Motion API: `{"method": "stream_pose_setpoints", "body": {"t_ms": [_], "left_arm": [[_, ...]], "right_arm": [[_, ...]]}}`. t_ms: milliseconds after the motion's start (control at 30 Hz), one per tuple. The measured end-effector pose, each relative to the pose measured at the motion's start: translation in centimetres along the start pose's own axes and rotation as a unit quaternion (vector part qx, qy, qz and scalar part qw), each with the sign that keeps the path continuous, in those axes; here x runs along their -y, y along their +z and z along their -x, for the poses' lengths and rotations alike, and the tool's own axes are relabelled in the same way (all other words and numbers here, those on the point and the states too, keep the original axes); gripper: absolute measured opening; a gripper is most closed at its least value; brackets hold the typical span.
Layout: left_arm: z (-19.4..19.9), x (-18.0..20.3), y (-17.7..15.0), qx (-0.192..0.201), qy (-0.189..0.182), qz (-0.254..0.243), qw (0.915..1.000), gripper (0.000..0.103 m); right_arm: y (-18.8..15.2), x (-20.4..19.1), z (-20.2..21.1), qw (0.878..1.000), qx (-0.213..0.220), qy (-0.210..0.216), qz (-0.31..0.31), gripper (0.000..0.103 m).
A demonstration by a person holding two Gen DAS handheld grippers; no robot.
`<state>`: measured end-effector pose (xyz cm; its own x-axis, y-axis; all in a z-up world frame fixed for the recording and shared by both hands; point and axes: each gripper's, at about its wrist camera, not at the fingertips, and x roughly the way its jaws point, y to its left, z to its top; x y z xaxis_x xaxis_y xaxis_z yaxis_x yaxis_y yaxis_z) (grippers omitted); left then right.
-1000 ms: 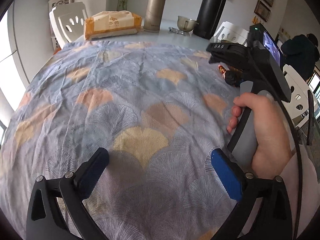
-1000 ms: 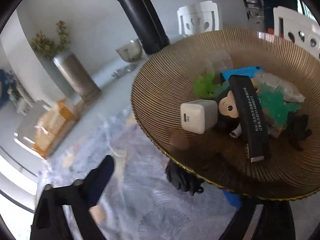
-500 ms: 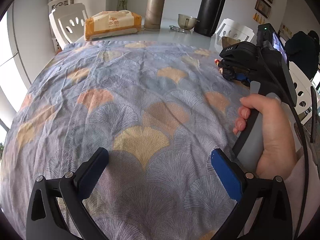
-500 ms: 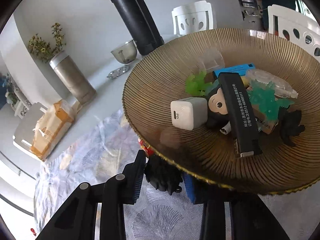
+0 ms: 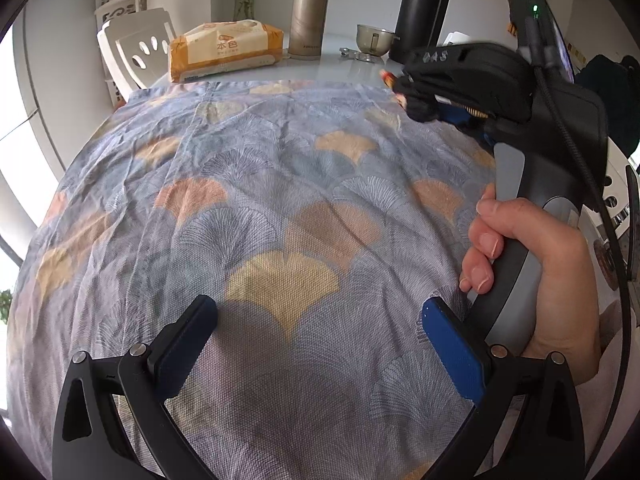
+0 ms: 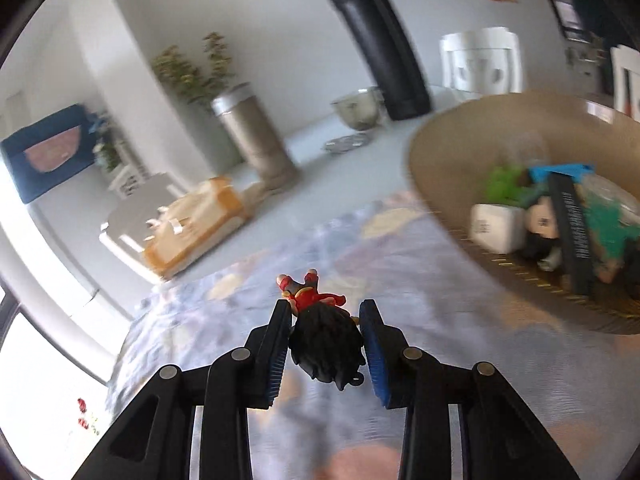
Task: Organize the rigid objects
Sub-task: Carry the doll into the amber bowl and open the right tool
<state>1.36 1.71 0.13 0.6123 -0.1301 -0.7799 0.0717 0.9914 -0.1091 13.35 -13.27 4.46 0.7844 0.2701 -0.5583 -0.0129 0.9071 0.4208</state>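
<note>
My right gripper [image 6: 325, 322] is shut on a small toy figure [image 6: 326, 344] with black hair and a red outfit, and holds it above the patterned cloth [image 6: 400, 248]. The figure also shows in the left wrist view [image 5: 416, 100], clamped in the right gripper's fingers. A ribbed golden bowl [image 6: 448, 148] stands to the right of it and holds a white charger [image 6: 494, 226], a black bar [image 6: 570, 232], green pieces and other small items. My left gripper [image 5: 320, 320] is open and empty, low over the cloth [image 5: 260, 184].
At the table's far side stand a tissue pack [image 5: 226, 50], a beige flask [image 5: 310, 16], a tall black flask [image 5: 424, 8] and a small metal cup [image 5: 374, 38]. White chairs [image 5: 136, 48] stand around the table.
My right gripper has closed on the toy figure beside the bowl, lifted it and swung left, away from the bowl. My left gripper has stayed open in place.
</note>
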Motion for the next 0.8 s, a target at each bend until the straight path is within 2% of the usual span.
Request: {"method": "stream_pose_setpoints", "body": {"t_ms": [233, 367, 467, 600, 667, 733, 800], "left_arm": [[0.0, 0.0, 0.0, 0.0, 0.001, -0.001, 1.0, 0.102], [-0.1, 0.0, 0.0, -0.001, 0.002, -0.001, 1.0, 0.102], [-0.1, 0.0, 0.0, -0.002, 0.005, -0.004, 1.0, 0.102], [-0.1, 0.1, 0.0, -0.003, 0.008, -0.006, 0.9999, 0.102], [-0.2, 0.2, 0.0, -0.005, 0.013, -0.009, 0.9999, 0.102], [-0.2, 0.4, 0.0, -0.007, 0.018, -0.013, 0.9997, 0.102], [-0.2, 0.5, 0.0, -0.007, 0.021, -0.015, 0.9996, 0.102]], "right_arm": [[0.9, -1.3, 2.6, 0.996, 0.054, 0.072, 0.008, 0.034], [1.9, -0.5, 5.3, 0.991, 0.097, 0.093, -0.004, 0.034], [2.7, 0.5, 7.4, 0.987, 0.133, 0.089, -0.015, 0.034], [3.8, 2.6, 9.7, 0.983, 0.176, 0.052, -0.027, 0.034], [4.3, 3.5, 10.1, 0.981, 0.191, -0.005, -0.022, 0.034], [4.7, 4.1, 9.7, 0.98, 0.189, -0.057, -0.008, 0.034], [5.1, 5.2, 8.9, 0.982, 0.173, -0.072, -0.012, 0.034]]}}
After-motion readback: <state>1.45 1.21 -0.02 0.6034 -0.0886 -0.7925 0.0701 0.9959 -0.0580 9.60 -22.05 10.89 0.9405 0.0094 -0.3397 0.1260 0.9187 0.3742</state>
